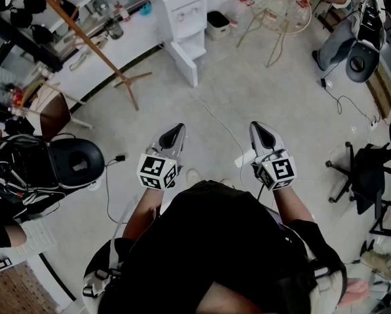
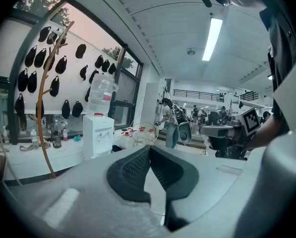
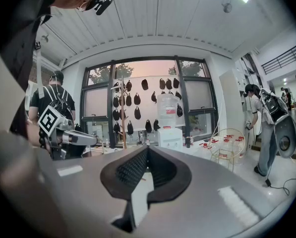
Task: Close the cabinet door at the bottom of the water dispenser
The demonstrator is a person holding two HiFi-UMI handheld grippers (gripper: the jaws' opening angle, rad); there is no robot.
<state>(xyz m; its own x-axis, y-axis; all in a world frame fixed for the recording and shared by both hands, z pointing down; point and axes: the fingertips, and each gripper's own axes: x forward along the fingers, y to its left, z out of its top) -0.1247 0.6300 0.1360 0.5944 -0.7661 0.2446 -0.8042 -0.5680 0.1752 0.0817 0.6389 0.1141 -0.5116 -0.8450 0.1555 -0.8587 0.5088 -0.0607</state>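
The white water dispenser (image 1: 180,12) stands far ahead by the window counter, with a clear bottle on top. Its bottom cabinet door (image 1: 184,63) hangs open, swung out over the floor toward me. My left gripper (image 1: 179,129) and right gripper (image 1: 257,126) are held side by side at waist height, well short of the dispenser. Both are shut with nothing between the pads. In the left gripper view the dispenser (image 2: 98,135) sits left of the shut left gripper (image 2: 149,148). In the right gripper view the dispenser (image 3: 170,138) is just beyond the shut right gripper (image 3: 148,148).
A wooden coat rack (image 1: 97,51) leans left of the dispenser. A round wire table (image 1: 280,8) and a white bin (image 1: 217,25) stand to its right. A cable (image 1: 224,131) runs across the floor. Black chairs (image 1: 372,175) are at the right, a black seat (image 1: 71,162) at the left. A person (image 3: 264,128) stands far right.
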